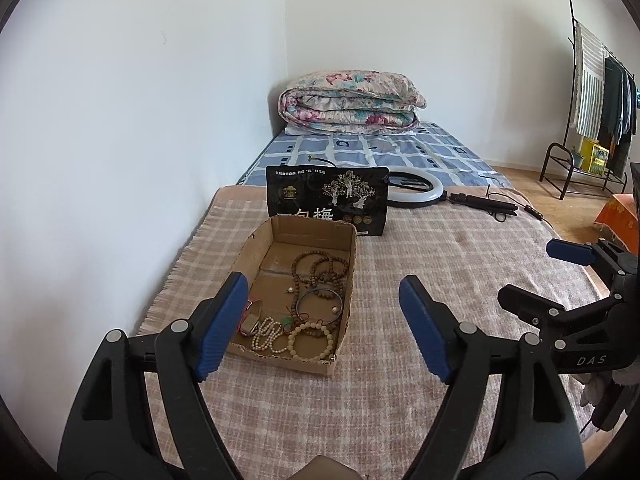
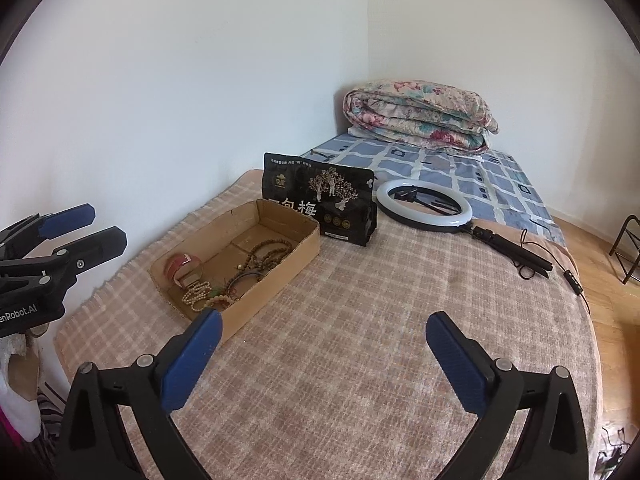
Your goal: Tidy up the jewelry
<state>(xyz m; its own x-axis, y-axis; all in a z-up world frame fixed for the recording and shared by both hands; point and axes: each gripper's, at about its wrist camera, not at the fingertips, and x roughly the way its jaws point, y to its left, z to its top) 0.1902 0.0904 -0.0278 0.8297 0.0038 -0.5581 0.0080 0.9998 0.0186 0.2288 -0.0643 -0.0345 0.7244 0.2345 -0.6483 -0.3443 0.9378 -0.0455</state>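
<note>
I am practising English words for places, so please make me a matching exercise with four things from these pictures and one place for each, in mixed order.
Things:
1. cardboard tray
2. black bag
3. ring light
4. folded quilt

Places:
a. on the blue checked sheet, in the corner of the room
b. lying flat to the right of the black bag
c. standing just behind the tray
d. on the pink plaid blanket, with bead bracelets inside

Pairs: 1-d, 2-c, 3-b, 4-a
</note>
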